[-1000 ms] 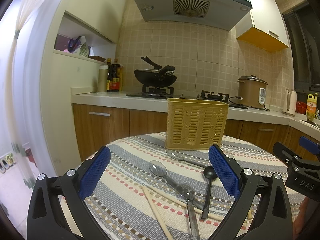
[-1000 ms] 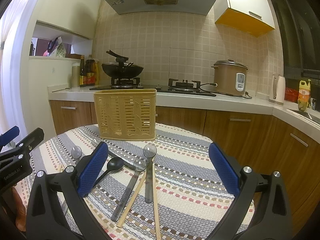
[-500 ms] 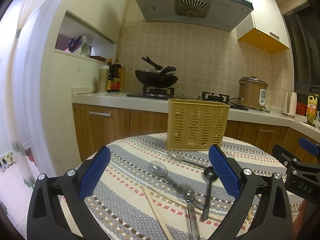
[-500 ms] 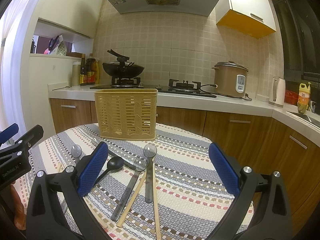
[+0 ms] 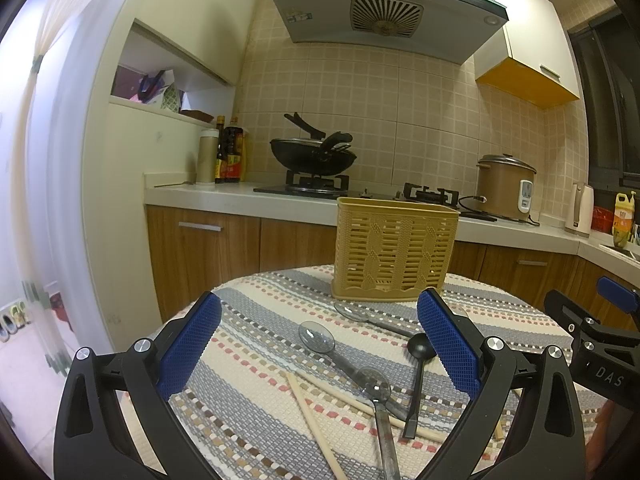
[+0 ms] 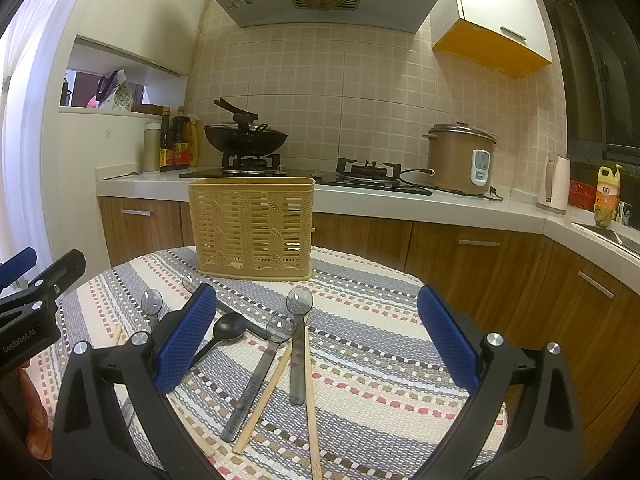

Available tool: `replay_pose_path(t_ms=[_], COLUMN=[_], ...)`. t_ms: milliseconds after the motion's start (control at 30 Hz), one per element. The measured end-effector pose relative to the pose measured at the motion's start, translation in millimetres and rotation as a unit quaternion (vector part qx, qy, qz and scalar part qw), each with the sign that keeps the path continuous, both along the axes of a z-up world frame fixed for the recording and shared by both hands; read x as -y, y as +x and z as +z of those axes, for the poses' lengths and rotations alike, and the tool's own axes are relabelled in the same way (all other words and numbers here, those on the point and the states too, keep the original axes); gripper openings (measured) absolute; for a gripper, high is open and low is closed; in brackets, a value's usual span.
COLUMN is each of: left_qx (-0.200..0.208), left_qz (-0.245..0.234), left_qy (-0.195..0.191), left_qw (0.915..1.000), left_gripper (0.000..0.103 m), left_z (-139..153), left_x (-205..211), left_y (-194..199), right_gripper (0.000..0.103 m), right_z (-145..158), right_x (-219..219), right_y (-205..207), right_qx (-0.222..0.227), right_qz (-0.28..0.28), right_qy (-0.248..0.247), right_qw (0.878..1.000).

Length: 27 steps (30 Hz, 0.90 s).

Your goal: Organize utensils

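A tan slotted utensil basket (image 5: 394,254) (image 6: 252,228) stands upright at the far side of the round table. In front of it lie several clear grey spoons (image 5: 318,340) (image 6: 298,336), a black spoon (image 5: 418,376) (image 6: 224,332) and wooden chopsticks (image 5: 316,428) (image 6: 308,396). My left gripper (image 5: 320,344) is open and empty, held above the spoons. My right gripper (image 6: 318,336) is open and empty, above the spoons and chopsticks. Each gripper shows at the edge of the other's view.
The table carries a striped woven cloth (image 5: 248,360) (image 6: 372,320). Behind it runs a kitchen counter (image 6: 400,200) with a wok (image 5: 314,156) on the stove, a rice cooker (image 6: 460,160), bottles (image 5: 228,152) and a kettle (image 6: 554,180).
Both views have tilted slightly, shifting the scene a little downward. Nothing on the table has moved and both grippers stay open.
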<state>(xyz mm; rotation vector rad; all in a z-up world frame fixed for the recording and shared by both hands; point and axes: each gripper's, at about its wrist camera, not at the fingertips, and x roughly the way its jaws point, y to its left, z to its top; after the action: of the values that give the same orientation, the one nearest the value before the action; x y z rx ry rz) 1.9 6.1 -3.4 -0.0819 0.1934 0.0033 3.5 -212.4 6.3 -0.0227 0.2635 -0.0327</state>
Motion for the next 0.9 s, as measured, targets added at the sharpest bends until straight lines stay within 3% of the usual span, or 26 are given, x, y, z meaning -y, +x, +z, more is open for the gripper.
replay_pose_path(t_ms=[400, 500, 600, 667, 700, 733, 800, 833, 900], left_qx=[-0.014, -0.05, -0.117, -0.179, -0.221, -0.248, -0.287, -0.32, -0.361], left_qz=[0.0, -0.003, -0.019, -0.05, -0.071, -0.084, -0.102, -0.12, -0.139], left_qy=[-0.018, -0.007, 0.006, -0.014, -0.035, -0.051, -0.071, -0.079, -0.092], left_qw=[0.9997, 0.9987, 0.9929, 0.9824, 0.972, 0.9638, 0.9499, 0.9365, 0.9177], left_gripper=[0.095, 0.095, 0.095, 0.091, 0.088, 0.079, 0.078, 0.077, 0.066], left_z=[0, 5, 8, 4, 0, -3, -10, -15, -24], left_x=[-7, -12, -24, -38, -47, -54, -63, -65, -67], left_y=[3, 12, 29, 45, 55, 61, 73, 82, 94], right_gripper=[0.096, 0.096, 0.096, 0.096, 0.096, 0.096, 0.096, 0.096, 0.09], right_z=[1, 3, 8, 13, 15, 17, 18, 19, 18], right_x=[16, 24, 29, 32, 33, 35, 37, 40, 40], right_y=[4, 11, 20, 31, 38, 49, 67, 81, 107], right_qx=[-0.004, -0.021, -0.04, -0.063, -0.077, -0.098, -0.142, -0.172, -0.224], right_qz=[-0.031, -0.044, -0.048, -0.043, -0.037, -0.027, -0.003, 0.014, 0.037], right_qy=[0.027, 0.03, 0.02, 0.012, 0.01, 0.011, 0.017, 0.03, 0.045], right_qw=[0.999, 0.998, 0.998, 0.997, 0.996, 0.995, 0.99, 0.985, 0.973])
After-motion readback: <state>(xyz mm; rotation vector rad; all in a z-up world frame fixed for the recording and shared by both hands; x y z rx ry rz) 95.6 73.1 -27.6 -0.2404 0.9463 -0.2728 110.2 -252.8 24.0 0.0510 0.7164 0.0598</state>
